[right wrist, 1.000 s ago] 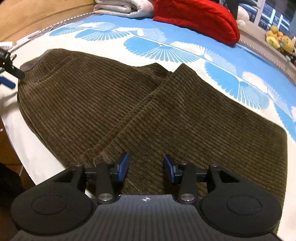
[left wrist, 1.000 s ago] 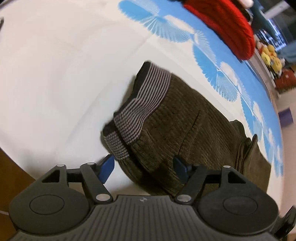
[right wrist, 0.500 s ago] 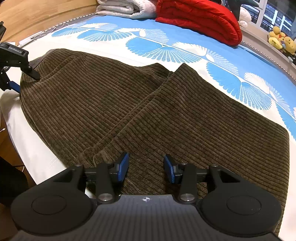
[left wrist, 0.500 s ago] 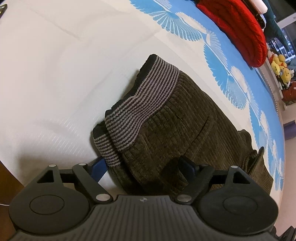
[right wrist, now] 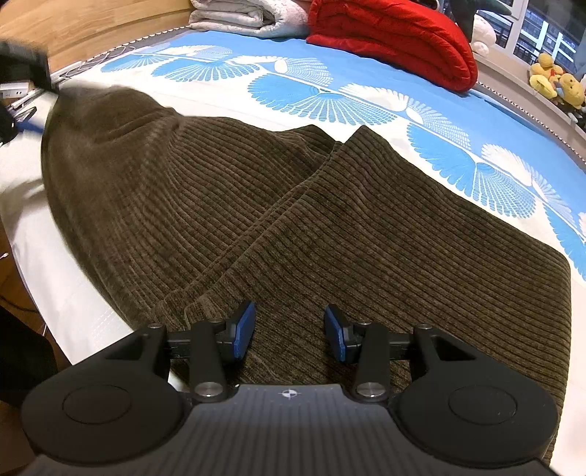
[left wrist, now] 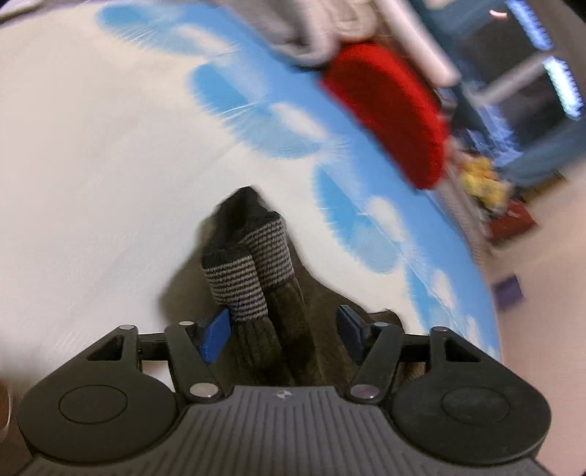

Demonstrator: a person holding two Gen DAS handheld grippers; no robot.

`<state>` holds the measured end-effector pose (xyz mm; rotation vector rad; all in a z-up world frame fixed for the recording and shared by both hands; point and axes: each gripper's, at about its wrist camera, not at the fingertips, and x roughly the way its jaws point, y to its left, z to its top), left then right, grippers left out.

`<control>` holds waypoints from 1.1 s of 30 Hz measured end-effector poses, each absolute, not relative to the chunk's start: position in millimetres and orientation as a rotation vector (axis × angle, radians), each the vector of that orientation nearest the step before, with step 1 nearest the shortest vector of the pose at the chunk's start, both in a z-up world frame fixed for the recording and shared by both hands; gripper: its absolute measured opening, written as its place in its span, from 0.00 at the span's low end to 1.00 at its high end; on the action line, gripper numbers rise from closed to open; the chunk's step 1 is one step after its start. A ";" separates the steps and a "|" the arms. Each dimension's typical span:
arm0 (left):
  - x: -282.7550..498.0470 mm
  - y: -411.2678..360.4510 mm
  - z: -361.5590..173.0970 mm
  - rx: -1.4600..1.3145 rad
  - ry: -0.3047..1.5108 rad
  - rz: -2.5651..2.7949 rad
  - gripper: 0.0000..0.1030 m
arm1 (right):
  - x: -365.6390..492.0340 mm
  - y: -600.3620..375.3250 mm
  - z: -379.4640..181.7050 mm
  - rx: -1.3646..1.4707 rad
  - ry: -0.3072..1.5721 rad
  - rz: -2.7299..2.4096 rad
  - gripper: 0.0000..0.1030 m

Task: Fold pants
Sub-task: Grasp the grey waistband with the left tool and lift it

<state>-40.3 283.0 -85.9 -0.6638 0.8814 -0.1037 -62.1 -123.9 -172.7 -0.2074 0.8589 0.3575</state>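
Note:
Dark olive corduroy pants (right wrist: 293,219) lie spread on the bed, legs towards my right gripper. Their grey-striped waistband (left wrist: 249,278) is bunched and lifted in the left wrist view, which is blurred. My left gripper (left wrist: 282,331) has its jaws wide apart with the waistband fabric between them; whether the pads touch it I cannot tell. In the right wrist view the waist end (right wrist: 95,121) rises off the bed at far left. My right gripper (right wrist: 289,331) is open, just above the leg ends.
The bed sheet (right wrist: 366,110) is white with blue fan patterns. A red duvet (right wrist: 395,40) and folded white blanket (right wrist: 238,18) lie at the far side. Yellow plush toys (right wrist: 553,84) sit on a ledge at right. The bed's near edge (right wrist: 66,307) drops to a wooden floor.
The left gripper has swung up and moved, and the waistband now stands bunched and raised between its jaws. In the right view the waist end has lifted. The right gripper has stayed put.

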 end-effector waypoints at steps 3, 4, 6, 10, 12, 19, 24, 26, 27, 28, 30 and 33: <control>-26.7 276.4 -124.8 -0.608 1.115 0.017 0.73 | -61.8 -123.4 -172.6 -0.207 0.860 0.357 0.43; -26.6 279.0 -134.8 -0.642 1.149 0.038 0.71 | -61.9 -123.2 -172.4 -0.206 0.861 0.357 0.43; -24.4 281.3 -137.2 -0.676 1.149 0.020 0.70 | -62.4 -123.1 -171.7 -0.207 0.863 0.355 0.43; -24.0 282.2 -134.4 -0.713 1.112 0.014 0.70 | -63.5 -122.7 -171.7 -0.212 0.861 0.354 0.43; -23.9 278.9 -131.9 -0.702 1.104 0.025 0.66 | -64.0 -123.3 -171.4 -0.210 0.860 0.357 0.43; -27.6 280.1 -115.3 -0.630 1.062 0.052 0.24 | -63.7 -123.8 -171.4 -0.211 0.858 0.360 0.43; -26.6 252.5 -83.6 -0.531 0.982 0.016 0.17 | -63.7 -121.8 -171.1 -0.222 0.859 0.361 0.43; -26.7 240.2 -66.9 -0.514 0.937 -0.018 0.16 | -63.1 -123.1 -170.4 -0.216 0.861 0.362 0.43; -26.3 231.6 -58.3 -0.504 0.911 -0.046 0.15 | -62.9 -124.7 -169.3 -0.206 0.862 0.364 0.43; -25.5 219.6 -47.8 -0.497 0.884 -0.085 0.14 | -62.1 -127.0 -168.4 -0.191 0.864 0.365 0.43; -24.9 198.0 -31.3 -0.485 0.845 -0.162 0.14 | -61.0 -134.3 -164.8 -0.145 0.861 0.361 0.43; -22.7 150.4 -10.6 -0.420 0.815 -0.282 0.13 | -61.6 -155.0 -152.2 -0.029 0.806 0.334 0.43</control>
